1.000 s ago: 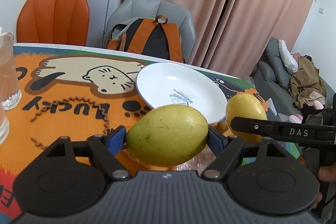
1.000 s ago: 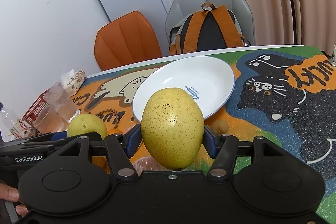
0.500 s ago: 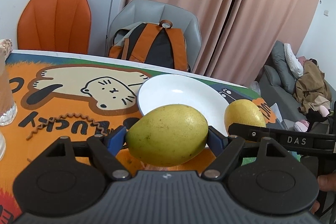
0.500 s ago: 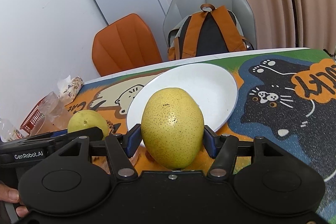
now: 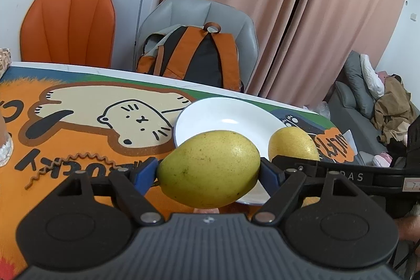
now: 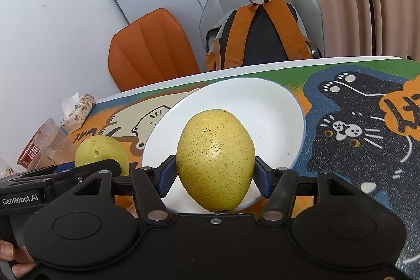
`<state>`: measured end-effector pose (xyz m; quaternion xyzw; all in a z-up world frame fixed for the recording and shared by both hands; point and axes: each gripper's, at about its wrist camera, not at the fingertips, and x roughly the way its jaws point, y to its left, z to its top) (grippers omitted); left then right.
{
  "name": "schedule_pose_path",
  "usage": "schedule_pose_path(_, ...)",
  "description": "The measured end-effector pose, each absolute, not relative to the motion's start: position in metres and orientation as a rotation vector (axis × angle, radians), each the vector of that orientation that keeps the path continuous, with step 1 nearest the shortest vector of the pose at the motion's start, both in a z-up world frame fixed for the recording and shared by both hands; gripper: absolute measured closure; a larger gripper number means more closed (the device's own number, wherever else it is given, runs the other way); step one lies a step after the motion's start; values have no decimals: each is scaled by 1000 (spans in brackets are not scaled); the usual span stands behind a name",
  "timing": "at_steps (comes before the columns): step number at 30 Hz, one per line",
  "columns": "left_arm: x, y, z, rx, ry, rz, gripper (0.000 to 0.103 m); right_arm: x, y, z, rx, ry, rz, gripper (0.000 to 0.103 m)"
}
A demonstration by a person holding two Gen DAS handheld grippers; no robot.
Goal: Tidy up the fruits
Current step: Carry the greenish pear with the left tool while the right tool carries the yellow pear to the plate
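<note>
My left gripper [image 5: 208,171] is shut on a yellow-green mango [image 5: 210,169] lying sideways between its blue pads, held just over the near rim of the white plate [image 5: 231,114]. My right gripper [image 6: 215,175] is shut on a speckled yellow pear [image 6: 215,159] standing upright, held above the same white plate [image 6: 262,106]. In the left wrist view the pear [image 5: 292,143] and the right gripper's black body show at the right. In the right wrist view the mango [image 6: 101,155] shows at the left behind the left gripper's body.
A cartoon cat mat [image 5: 86,122] covers the table. A brown coiled cord [image 5: 65,162] lies on it at the left. Glass cups [image 6: 48,138] and a snack bag [image 6: 78,109] stand far left. An orange chair [image 5: 68,25] and a grey chair with a backpack [image 5: 194,54] sit behind the table.
Both grippers have carried their fruits forward towards the plate, which now looms larger and lies under the pear. Neither grip has changed.
</note>
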<state>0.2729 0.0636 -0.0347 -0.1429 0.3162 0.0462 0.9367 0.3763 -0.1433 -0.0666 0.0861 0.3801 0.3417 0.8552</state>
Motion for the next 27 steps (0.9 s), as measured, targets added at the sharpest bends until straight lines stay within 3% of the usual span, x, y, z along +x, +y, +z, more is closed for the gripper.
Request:
schedule_pose_path(20, 318, 57, -43, -268, 675, 73, 23, 395, -129, -86, 94, 867, 715, 44)
schedule_pose_path(27, 329, 54, -51, -282, 692, 66, 23, 389, -139, -73, 86, 823, 710, 40)
